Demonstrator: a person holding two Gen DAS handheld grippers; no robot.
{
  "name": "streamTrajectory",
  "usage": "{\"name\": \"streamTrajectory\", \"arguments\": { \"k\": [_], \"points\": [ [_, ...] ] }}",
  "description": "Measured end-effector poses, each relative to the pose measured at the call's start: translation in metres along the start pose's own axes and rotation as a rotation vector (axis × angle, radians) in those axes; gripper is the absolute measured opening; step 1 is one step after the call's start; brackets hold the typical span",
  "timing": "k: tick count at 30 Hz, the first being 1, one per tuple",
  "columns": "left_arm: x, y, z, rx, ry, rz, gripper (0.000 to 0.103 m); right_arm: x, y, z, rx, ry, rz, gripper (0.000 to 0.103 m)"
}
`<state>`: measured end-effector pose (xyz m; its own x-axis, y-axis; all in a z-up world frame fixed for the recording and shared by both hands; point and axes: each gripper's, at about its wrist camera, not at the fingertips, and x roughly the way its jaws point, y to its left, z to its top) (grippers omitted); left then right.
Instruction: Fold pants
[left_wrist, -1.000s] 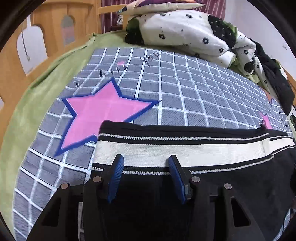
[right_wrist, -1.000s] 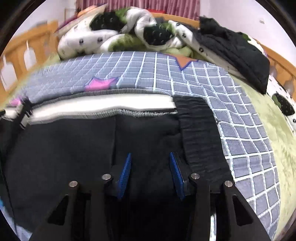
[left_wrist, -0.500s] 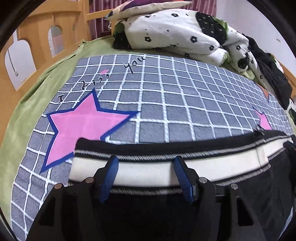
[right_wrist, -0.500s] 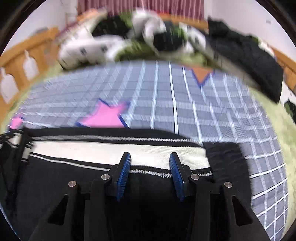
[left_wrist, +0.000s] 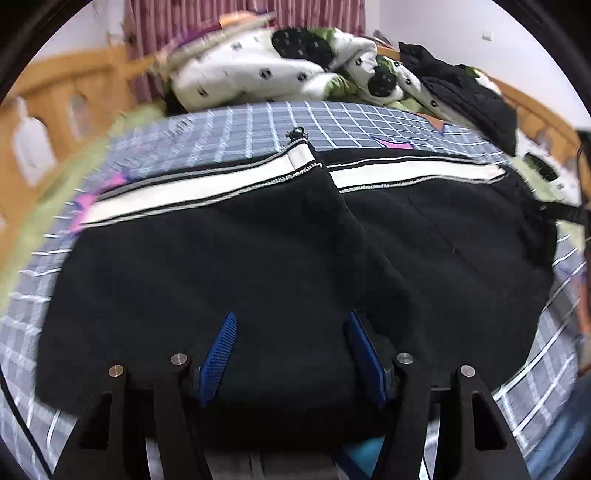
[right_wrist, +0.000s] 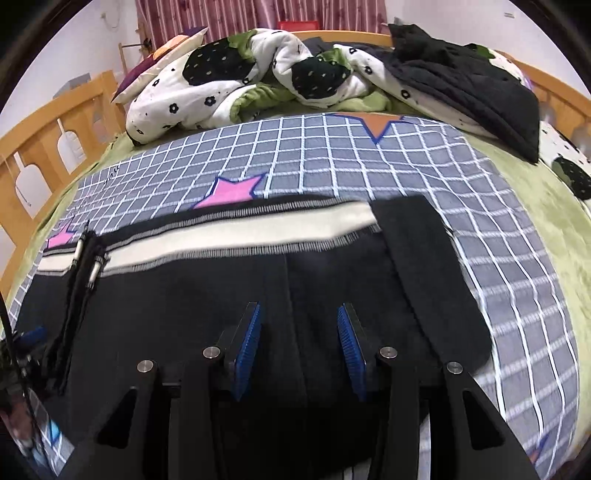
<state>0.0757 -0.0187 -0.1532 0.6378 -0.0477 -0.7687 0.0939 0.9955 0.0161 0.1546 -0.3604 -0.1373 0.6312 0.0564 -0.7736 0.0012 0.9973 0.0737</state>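
Black pants (left_wrist: 258, 258) with a cream side stripe (left_wrist: 192, 192) lie flat on the grey checked sheet (left_wrist: 258, 122). Their left part is folded over the rest, and its zipped cuff (left_wrist: 301, 142) ends near the middle. My left gripper (left_wrist: 291, 317) hovers over the near edge of the black cloth, open, with nothing pinched between its blue pads (left_wrist: 219, 350). In the right wrist view the pants (right_wrist: 184, 306) end in a ribbed black waistband (right_wrist: 424, 273). My right gripper (right_wrist: 300, 314) stands over the cloth just left of that band. Its jaws are apart and a crease runs between them.
A crumpled white, black and green quilt (right_wrist: 240, 81) and a black garment (right_wrist: 465, 81) are piled at the head of the bed. A wooden rail (right_wrist: 40, 147) runs along the left side, with green bedding (right_wrist: 535, 206) on the right. Someone's jeans (left_wrist: 561, 443) show at the lower right.
The left gripper's jaws widened. It swung right from the left end of the pants to over their middle. The right gripper went toward the stripe, then drew back.
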Motion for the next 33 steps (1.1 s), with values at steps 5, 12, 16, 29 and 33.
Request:
{"name": "streamTrajectory", "arguments": {
  "k": [5,12,16,29,33],
  "points": [
    [-0.026,0.037,-0.025,-0.083,0.015,-0.021,0.062,-0.030,0.003,-0.026,0.020,-0.023,-0.004,0.043],
    [-0.052,0.123,-0.081,-0.222,0.080,0.022,0.062,-0.052,0.023,-0.043,0.024,-0.050,0.042,0.043],
    [-0.069,0.168,-0.103,-0.409,0.005,-0.095,0.062,-0.055,0.042,-0.043,-0.011,-0.065,0.057,0.046],
    [-0.015,0.223,-0.074,-0.648,-0.004,-0.181,0.060,-0.038,0.041,-0.054,-0.030,-0.055,0.010,0.054],
    [-0.014,0.214,-0.073,-0.641,-0.023,-0.110,0.044,-0.040,0.030,-0.056,-0.016,-0.091,-0.025,0.054]
  ]
}}
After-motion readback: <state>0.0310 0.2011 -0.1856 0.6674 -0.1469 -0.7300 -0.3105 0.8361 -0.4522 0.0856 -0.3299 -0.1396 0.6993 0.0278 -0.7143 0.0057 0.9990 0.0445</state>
